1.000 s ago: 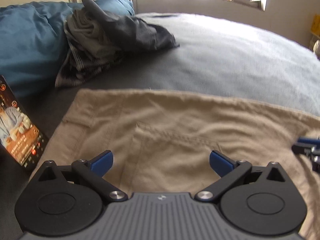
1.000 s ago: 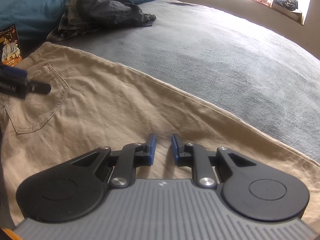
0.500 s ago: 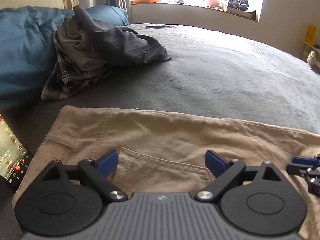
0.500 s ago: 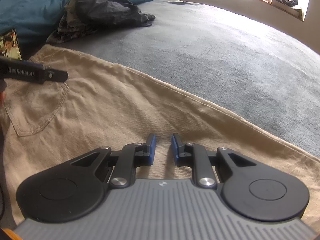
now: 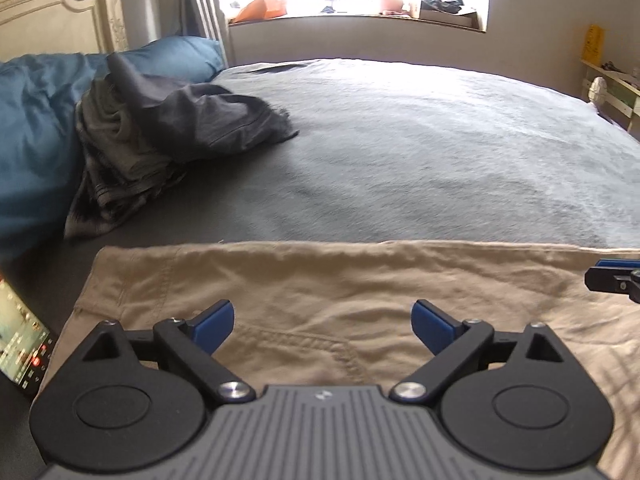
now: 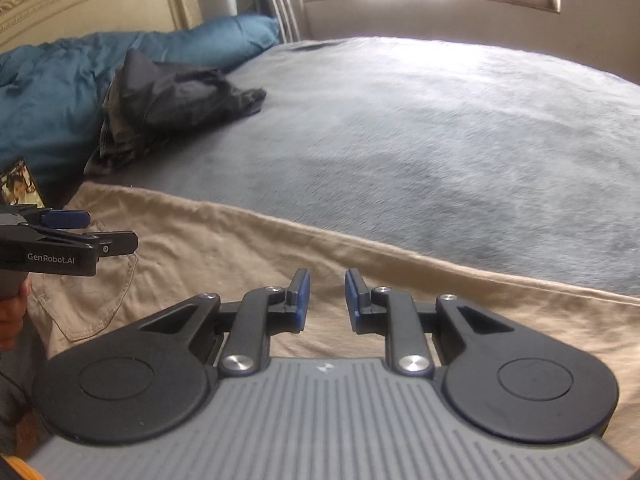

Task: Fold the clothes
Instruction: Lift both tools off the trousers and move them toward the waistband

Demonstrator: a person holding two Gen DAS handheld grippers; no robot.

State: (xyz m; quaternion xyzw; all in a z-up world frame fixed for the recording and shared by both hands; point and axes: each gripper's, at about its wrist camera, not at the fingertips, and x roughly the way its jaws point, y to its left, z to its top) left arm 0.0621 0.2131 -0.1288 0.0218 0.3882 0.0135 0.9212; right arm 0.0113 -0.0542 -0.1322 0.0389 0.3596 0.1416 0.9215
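Khaki trousers (image 5: 320, 276) lie flat across the near side of the grey bed, a back pocket (image 5: 304, 356) facing up. My left gripper (image 5: 322, 312) hovers over the waist end by that pocket, wide open, with only cloth below it. My right gripper (image 6: 327, 280) hangs over the trousers (image 6: 200, 248) further along the leg. Its blue pads stand a narrow gap apart with nothing between them. Each gripper appears at the edge of the other's view: the right gripper (image 5: 612, 276) at the right, the left gripper (image 6: 80, 232) at the left, with a hand under it.
A heap of dark crumpled clothes (image 5: 160, 132) sits at the back left against a blue duvet (image 5: 36, 120). A lit phone (image 5: 20, 344) lies left of the trousers' waist. The grey blanket (image 5: 440, 152) stretches far and right toward the window sill. A shelf (image 5: 612, 80) stands at the far right.
Both grippers have drawn back and risen, so more of the bed and window shows and the trousers sit lower in view. The trousers have not moved. Both gaps look unchanged.
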